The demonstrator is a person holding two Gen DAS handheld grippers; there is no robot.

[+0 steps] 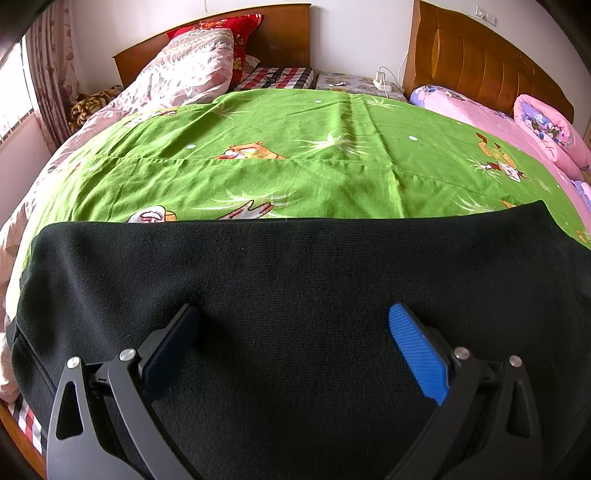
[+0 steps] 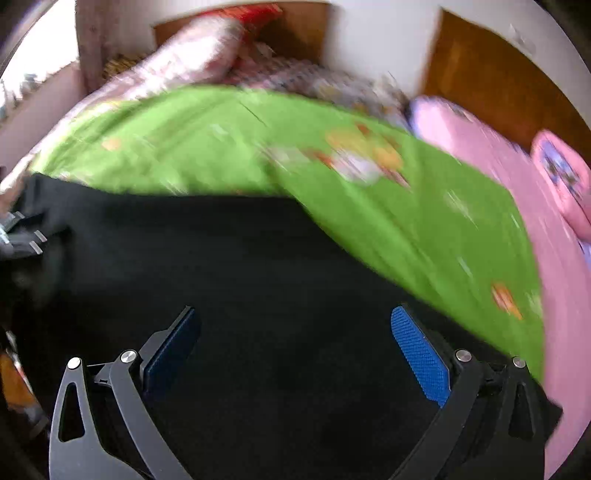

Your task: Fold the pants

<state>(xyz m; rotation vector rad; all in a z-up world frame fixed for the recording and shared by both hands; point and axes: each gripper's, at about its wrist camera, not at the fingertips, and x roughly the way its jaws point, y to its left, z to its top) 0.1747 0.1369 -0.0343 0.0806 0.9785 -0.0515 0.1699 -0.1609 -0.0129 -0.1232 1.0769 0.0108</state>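
Observation:
Black pants (image 1: 295, 273) lie flat across the near part of a green cartoon-print bedspread (image 1: 295, 158). My left gripper (image 1: 293, 317) is open just above the black cloth, blue pads wide apart, holding nothing. In the right wrist view the pants (image 2: 236, 258) fill the lower frame, and the picture is motion-blurred. My right gripper (image 2: 295, 319) is open over the pants near their right edge, empty. The other gripper shows at the far left of the right wrist view (image 2: 18, 232), at the pants' left end.
Pink patterned quilt (image 1: 184, 70) and red pillow (image 1: 240, 29) lie at the wooden headboard (image 1: 280, 33). A second bed with pink bedding (image 1: 498, 125) stands on the right. A charger and cable (image 1: 382, 79) rest between the beds. A window with a curtain (image 1: 48, 74) is at left.

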